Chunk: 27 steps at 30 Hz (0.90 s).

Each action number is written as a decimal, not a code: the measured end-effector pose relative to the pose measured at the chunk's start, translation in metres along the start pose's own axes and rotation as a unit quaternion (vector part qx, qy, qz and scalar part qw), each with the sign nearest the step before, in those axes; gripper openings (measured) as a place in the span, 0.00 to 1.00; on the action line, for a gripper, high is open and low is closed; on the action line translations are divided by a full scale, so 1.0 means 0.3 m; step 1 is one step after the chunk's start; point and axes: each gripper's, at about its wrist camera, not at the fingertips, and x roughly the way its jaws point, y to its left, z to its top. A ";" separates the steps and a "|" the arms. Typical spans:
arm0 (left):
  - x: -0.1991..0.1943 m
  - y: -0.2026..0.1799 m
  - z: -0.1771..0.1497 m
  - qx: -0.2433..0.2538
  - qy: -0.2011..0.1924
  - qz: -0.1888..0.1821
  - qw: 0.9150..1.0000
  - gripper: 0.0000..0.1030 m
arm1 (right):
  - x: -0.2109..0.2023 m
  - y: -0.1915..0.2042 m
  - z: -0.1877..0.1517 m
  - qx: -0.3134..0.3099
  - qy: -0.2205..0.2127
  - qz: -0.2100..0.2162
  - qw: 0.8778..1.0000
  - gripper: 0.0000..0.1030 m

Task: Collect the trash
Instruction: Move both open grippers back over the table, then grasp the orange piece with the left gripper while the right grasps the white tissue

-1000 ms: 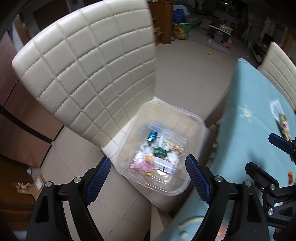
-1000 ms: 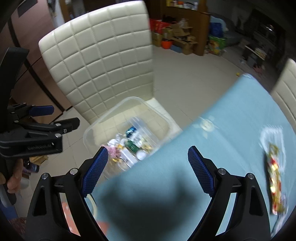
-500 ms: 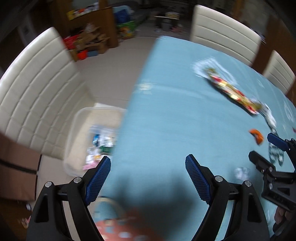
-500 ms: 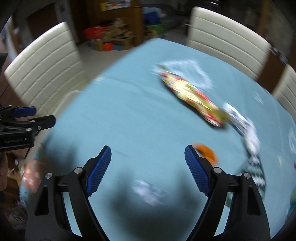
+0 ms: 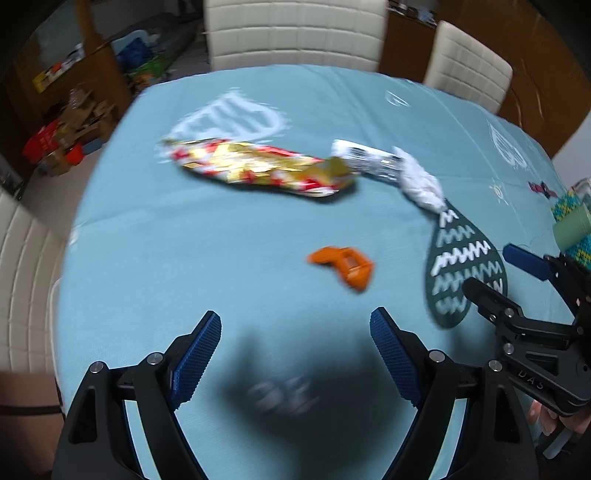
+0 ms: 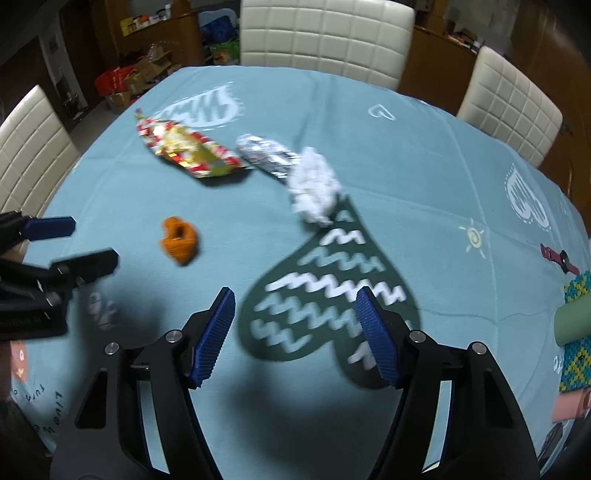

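Observation:
Trash lies on the teal tablecloth (image 5: 184, 240): a red-and-gold snack wrapper (image 5: 258, 168) (image 6: 188, 149), a silver foil wrapper (image 5: 365, 160) (image 6: 266, 153), a crumpled white tissue (image 5: 421, 184) (image 6: 314, 188) and an orange scrap (image 5: 343, 266) (image 6: 179, 240). A small pale wrapper (image 5: 284, 395) (image 6: 99, 306) shows blurred in shadow just below my left gripper (image 5: 295, 315) (image 6: 90, 242), which is open and holds nothing. My right gripper (image 6: 295, 292) (image 5: 491, 268) hovers over the dark heart print. Its jaws are closing with nothing between them.
Cream quilted chairs (image 6: 325, 33) (image 6: 509, 107) (image 5: 26, 280) ring the table. At the right edge a pale green cup (image 6: 572, 319) lies on a knitted mat (image 6: 576, 365). A maroon strap (image 6: 557, 258) lies near it. Cluttered shelves (image 5: 62, 122) stand at the far left.
Both grippers have swung from the clear bin on the chair to over the table. The bin has left view and the trash has come into it. The right jaws stand narrower.

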 end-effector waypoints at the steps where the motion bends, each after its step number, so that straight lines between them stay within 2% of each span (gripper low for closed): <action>1: 0.021 -0.027 0.016 0.004 0.004 0.000 1.000 0.78 | 0.008 -0.020 0.008 0.001 0.000 0.005 1.000 0.67; 5: 0.094 -0.086 0.069 0.003 0.018 0.004 1.000 0.78 | 0.055 -0.053 0.066 -0.007 -0.003 0.019 1.000 0.67; 12: 0.167 -0.077 0.102 0.003 0.036 0.003 0.999 0.76 | 0.173 -0.057 0.165 -0.017 0.004 0.048 0.999 0.66; 13: 0.178 -0.080 0.102 0.004 0.039 0.004 0.999 0.68 | 0.192 -0.056 0.173 -0.019 0.008 0.051 0.999 0.64; 15: 0.184 -0.083 0.102 0.014 0.035 0.013 0.999 0.57 | 0.221 -0.054 0.181 -0.021 0.014 0.053 0.998 0.53; 16: 0.182 -0.086 0.103 0.020 0.033 0.017 0.999 0.49 | 0.235 -0.051 0.181 -0.019 0.018 0.055 0.998 0.39; 17: 0.179 -0.089 0.104 0.025 0.030 0.018 0.999 0.40 | 0.242 -0.052 0.179 -0.016 0.020 0.057 0.998 0.33; 19: 0.172 -0.083 0.104 0.024 0.029 0.010 0.999 0.34 | 0.234 -0.050 0.167 -0.012 0.013 0.054 0.998 0.28; 22: 0.152 -0.069 0.098 0.018 0.022 0.009 1.000 0.29 | 0.211 -0.047 0.144 -0.008 0.012 0.055 0.998 0.26; 27: 0.082 -0.070 0.073 0.031 0.003 0.011 0.999 0.28 | 0.141 -0.020 0.109 -0.010 0.006 0.058 0.998 0.25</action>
